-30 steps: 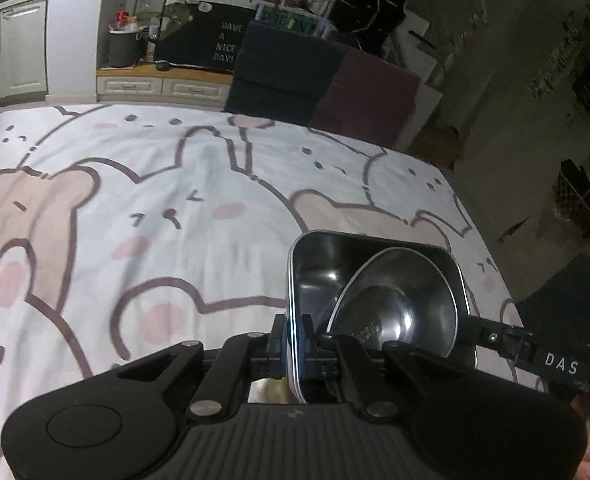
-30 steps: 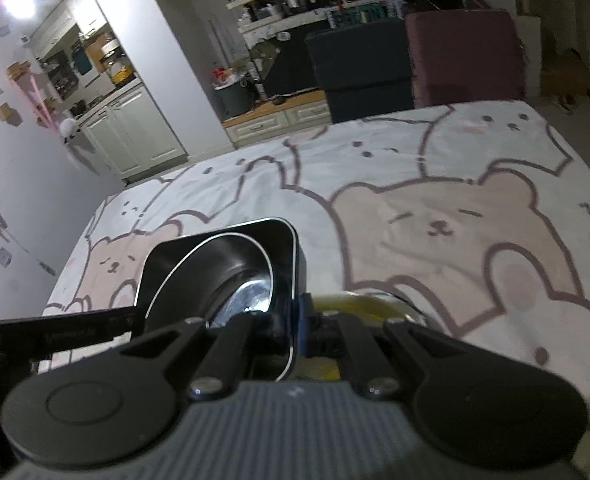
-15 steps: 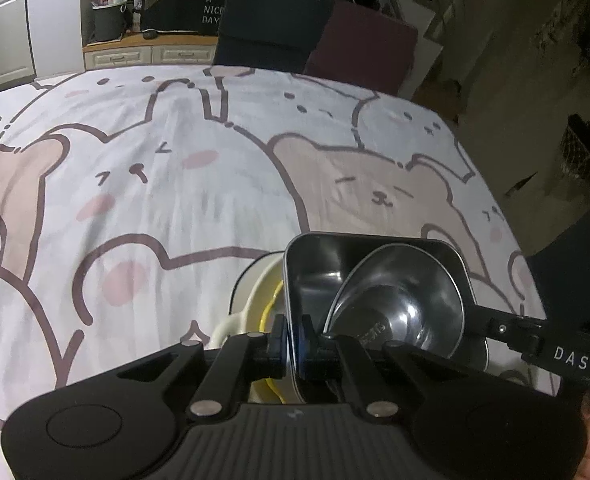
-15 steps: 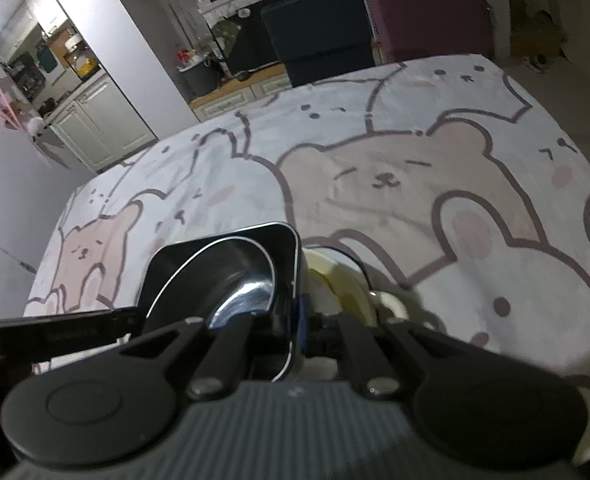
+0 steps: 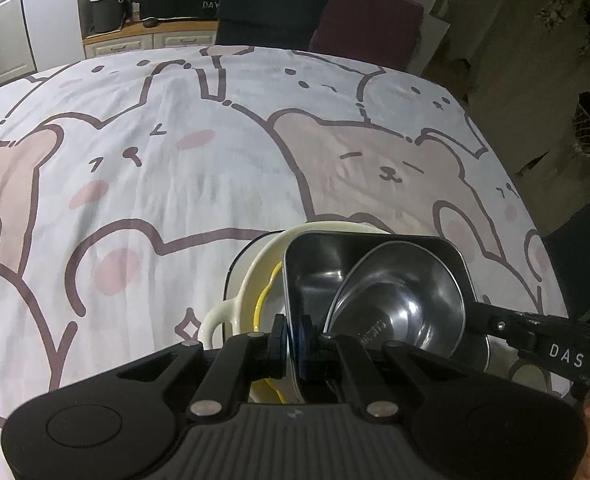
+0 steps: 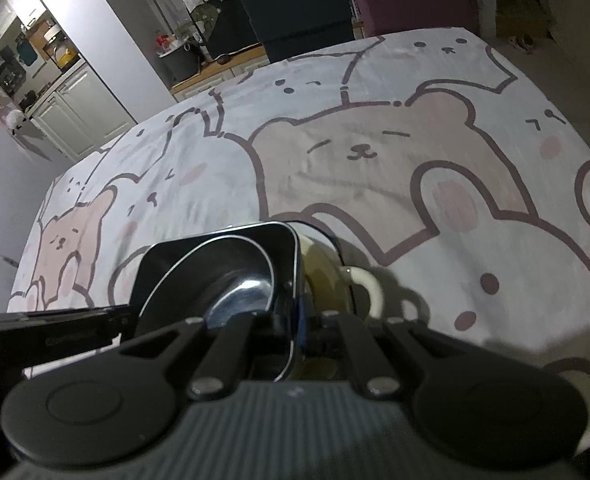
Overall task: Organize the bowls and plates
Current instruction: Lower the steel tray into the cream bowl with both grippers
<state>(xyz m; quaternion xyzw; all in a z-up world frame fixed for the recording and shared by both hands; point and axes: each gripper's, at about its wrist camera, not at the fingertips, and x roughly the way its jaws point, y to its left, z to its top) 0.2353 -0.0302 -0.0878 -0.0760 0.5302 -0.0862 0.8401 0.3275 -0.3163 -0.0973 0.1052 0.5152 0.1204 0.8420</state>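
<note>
Round steel bowl (image 5: 407, 304) inside square steel tray (image 5: 315, 264), over cream dish (image 5: 251, 280)

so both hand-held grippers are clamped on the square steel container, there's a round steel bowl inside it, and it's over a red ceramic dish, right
Almost. The dish isn't red: the left wrist view shows a cream ceramic dish with a yellow inside. The rest holds: the left hand-held gripper and right hand-held gripper both clamp the square steel container, with the round steel bowl inside it.
</note>
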